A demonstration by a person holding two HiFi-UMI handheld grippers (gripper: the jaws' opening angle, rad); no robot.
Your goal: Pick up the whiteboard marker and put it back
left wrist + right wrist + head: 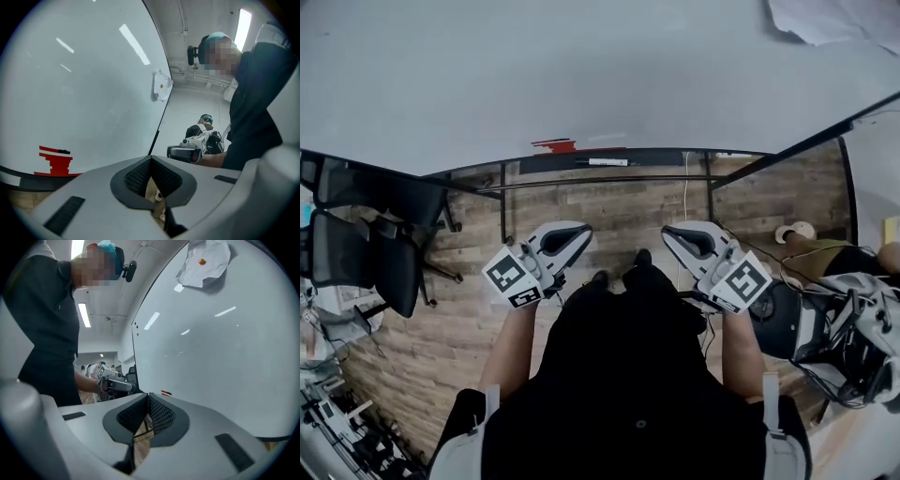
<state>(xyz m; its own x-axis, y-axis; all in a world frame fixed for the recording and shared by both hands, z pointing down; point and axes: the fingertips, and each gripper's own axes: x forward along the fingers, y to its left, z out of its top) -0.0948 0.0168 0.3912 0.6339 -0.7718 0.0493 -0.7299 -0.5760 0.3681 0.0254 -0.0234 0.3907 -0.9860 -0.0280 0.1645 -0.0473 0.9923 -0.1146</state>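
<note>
Head view: whiteboard marker [607,162] lying on tray ledge [675,156] under whiteboard [581,75], just right of red scribble [555,145]; left gripper [565,236] and right gripper [686,240] held low near person's body, well apart from marker; both with jaws pressed together, nothing between. Risk: reaching in with jaws closed would likely nudge marker along or off ledge; slim round barrel probably rolls. No readable writing; marker label too small; marker cube [514,277] shows only square patterns.
</note>
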